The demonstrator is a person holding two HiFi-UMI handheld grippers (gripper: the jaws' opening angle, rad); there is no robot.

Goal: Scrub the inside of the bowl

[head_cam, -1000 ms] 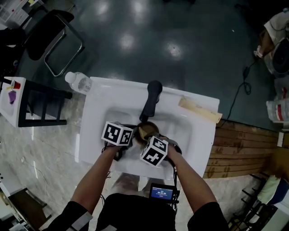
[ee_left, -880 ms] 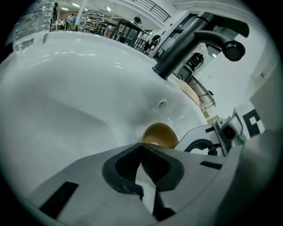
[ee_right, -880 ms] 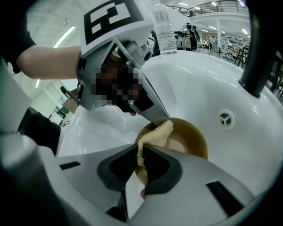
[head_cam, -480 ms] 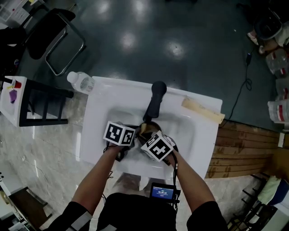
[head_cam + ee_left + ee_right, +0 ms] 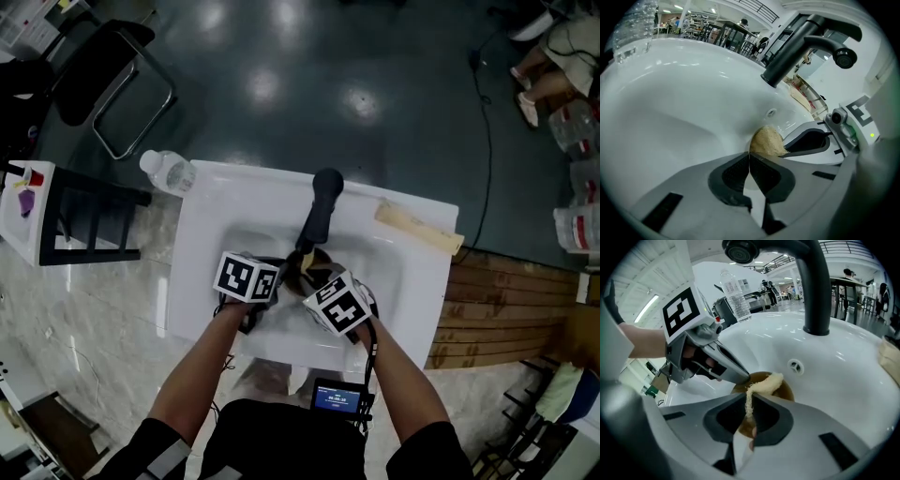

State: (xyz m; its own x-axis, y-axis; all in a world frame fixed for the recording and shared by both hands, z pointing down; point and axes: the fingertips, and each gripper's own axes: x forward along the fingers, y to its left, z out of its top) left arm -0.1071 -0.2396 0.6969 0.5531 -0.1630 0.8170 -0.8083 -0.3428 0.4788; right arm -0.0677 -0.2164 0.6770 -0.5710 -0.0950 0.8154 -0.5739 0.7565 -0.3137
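Bowl: the brown bowl (image 5: pixel 786 391) sits low in the basin of the white sink (image 5: pixel 216 216), at 6 o'clock from the black faucet (image 5: pixel 319 211) in the head view, mostly covered by the two tools
Right tongs: the right tongs (image 5: pixel 749 398) pinch a strip of the beige scrub pad (image 5: pixel 765 383); the pad's free end lies inside the bowl against its brown wall
Left tongs: the left tongs (image 5: pixel 750 157) are pressed together with nothing showing between the pads; in the right gripper view their tips rest at the bowl's rim at 9 o'clock, and I cannot tell whether they nip that rim
Change: over the last second the right tongs' marker cube has slid towards 3 o'clock in the head view, while the left cube has kept its place
Also changed: less of the bowl's mouth shows from above than a second ago, since the right tool now rides over it
Meaning: this looks like a scrubbing stroke in progress, with the pad dragged across the inside and the left tool steadying the bowl
Remaining: how clean the inside is cannot be told; the near wall under the tongs probably still needs a pass
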